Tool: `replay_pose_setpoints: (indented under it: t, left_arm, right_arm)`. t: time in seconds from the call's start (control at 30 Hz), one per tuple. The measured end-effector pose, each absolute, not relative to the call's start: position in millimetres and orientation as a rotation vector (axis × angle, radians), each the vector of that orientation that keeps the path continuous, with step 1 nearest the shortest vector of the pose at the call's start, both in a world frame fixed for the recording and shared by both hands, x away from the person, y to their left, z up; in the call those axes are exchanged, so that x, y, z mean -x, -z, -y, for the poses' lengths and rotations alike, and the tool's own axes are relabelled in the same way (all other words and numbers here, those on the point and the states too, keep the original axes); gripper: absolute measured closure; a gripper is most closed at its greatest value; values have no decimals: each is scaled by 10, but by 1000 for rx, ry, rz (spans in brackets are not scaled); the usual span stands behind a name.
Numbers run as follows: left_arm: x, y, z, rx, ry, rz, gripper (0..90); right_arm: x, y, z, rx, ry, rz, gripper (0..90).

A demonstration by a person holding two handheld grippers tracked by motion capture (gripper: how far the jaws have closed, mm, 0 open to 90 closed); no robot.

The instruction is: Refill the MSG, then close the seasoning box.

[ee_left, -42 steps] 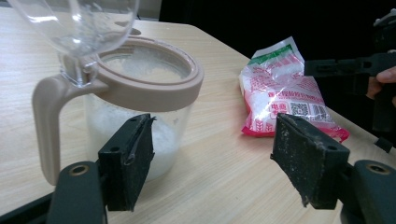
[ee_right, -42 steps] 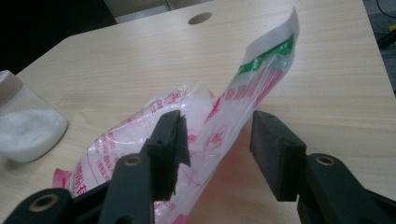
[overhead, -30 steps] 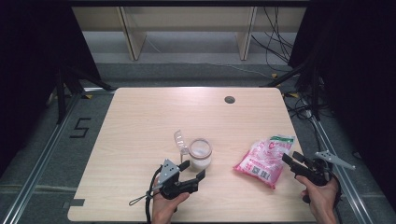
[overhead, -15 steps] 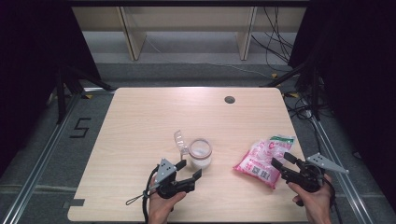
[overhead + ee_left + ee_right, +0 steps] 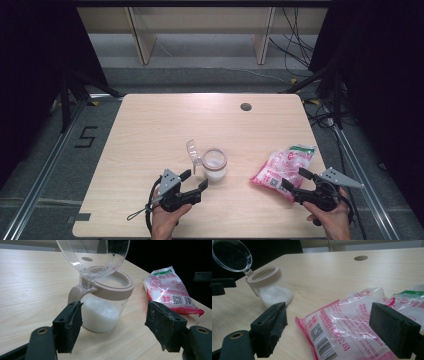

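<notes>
Jar [image 5: 214,165]: near table's [image 5: 150,125] front edge, lid flipped up.
Bag [image 5: 282,167]: toward front-right corner.
Left claw [image 5: 192,181]: spread, empty.
Right claw [image 5: 295,179]: jaws just widened, nothing gripped.
Advice: pinch the bag's upper end, keep the jar steady.

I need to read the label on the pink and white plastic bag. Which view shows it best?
The right gripper view: the pink and white plastic bag lies close, its barcode and print large. The left gripper view shows it farther off, at an angle. The high view shows it small, its print unreadable.
</notes>
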State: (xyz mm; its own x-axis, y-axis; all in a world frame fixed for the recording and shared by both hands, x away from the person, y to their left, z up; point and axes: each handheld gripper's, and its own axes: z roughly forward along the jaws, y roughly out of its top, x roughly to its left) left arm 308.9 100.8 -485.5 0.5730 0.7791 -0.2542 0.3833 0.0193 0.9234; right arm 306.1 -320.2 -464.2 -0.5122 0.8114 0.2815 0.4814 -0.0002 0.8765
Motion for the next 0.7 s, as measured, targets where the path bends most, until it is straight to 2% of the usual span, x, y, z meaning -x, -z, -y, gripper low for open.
replay_pose_setpoints:
  t: [0.53, 0.7]
  left_arm:
    - [-3094, 4824, -1133, -1621, -459, -1034, 284]
    - [-3090, 4830, -1150, -1628, -478, -1021, 337]
  right_arm:
    - [-3040, 4675, 3193, -1254, -1492, -2010, 168]
    - [-3029, 4691, 3168, -1265, -1484, -2015, 174]
